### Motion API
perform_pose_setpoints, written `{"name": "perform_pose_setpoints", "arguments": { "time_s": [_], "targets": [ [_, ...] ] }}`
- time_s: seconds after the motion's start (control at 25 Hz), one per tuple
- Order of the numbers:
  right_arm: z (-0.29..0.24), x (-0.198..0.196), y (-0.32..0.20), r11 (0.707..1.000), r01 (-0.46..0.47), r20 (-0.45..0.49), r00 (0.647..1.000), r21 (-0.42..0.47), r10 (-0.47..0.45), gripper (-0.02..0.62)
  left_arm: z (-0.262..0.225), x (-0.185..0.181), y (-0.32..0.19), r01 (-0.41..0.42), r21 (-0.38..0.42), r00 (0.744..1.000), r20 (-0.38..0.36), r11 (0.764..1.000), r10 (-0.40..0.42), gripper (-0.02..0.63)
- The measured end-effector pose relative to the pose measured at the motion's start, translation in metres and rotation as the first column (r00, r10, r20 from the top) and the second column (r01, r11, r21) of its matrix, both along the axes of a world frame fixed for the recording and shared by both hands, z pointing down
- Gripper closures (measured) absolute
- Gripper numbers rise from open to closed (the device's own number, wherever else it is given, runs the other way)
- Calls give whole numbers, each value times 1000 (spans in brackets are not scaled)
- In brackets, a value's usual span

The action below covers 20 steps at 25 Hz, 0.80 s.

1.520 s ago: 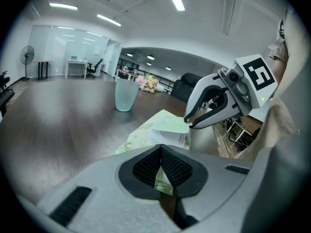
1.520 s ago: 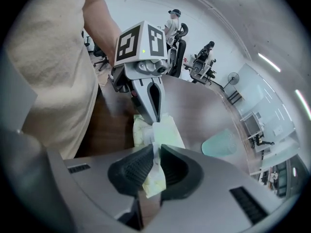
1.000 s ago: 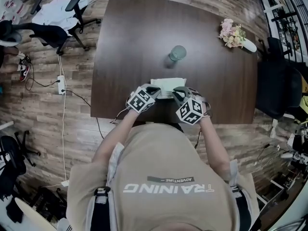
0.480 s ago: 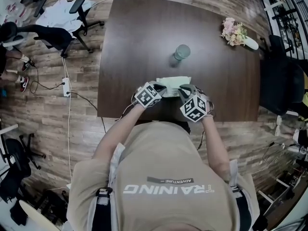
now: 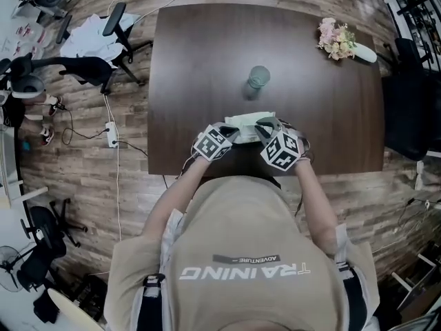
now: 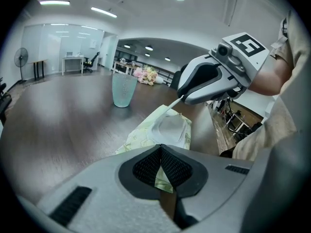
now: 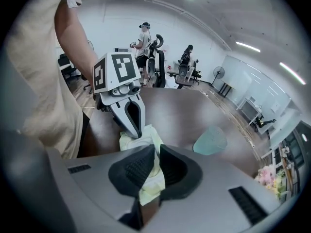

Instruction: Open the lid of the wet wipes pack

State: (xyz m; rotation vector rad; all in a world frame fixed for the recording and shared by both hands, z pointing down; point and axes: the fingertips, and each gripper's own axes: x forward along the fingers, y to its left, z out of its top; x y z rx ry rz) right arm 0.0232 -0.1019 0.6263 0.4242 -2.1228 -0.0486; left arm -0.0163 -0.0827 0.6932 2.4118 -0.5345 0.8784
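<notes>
While the left gripper [image 6: 161, 166] had its jaws pinched together on the near left end of the wet wipes pack [image 5: 249, 124], the right gripper [image 7: 154, 171] was clamped too, pale green-yellow wrap squeezed between its pads. Seen from the left gripper view, a thin white lid flap [image 6: 174, 104] ran from the right gripper's tips down to the pack's top, raised at that end. Whether it was fully peeled, could not tell. The grippers faced each other, near together, both tilted down, one at each end of the pack.

The pack lay flat at the near edge of the table [image 5: 207, 47], about mid-way along it, just in front of the person [image 5: 241, 254]. A pale green cup [image 5: 258, 76] stood upright near the table's middle, well apart from the pack. A bunch of flowers [image 5: 337, 40] lay at the far right corner. An office chair [image 5: 114, 19] stood on the wood floor off the far left corner.
</notes>
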Motion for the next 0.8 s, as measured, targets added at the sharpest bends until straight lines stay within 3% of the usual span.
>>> {"name": "perform_pose_setpoints", "arguments": {
  "time_s": [0.36, 0.8],
  "targets": [
    [-5, -4, -19, 999, 39, 108, 993, -4, -38, 558, 1, -1, 0, 24, 41, 999, 44, 999, -26, 597],
    [-5, -5, -38, 999, 46, 187, 981, -3, -45, 558, 1, 0, 0, 56, 22, 995, 78, 998, -57, 597]
  ]
}}
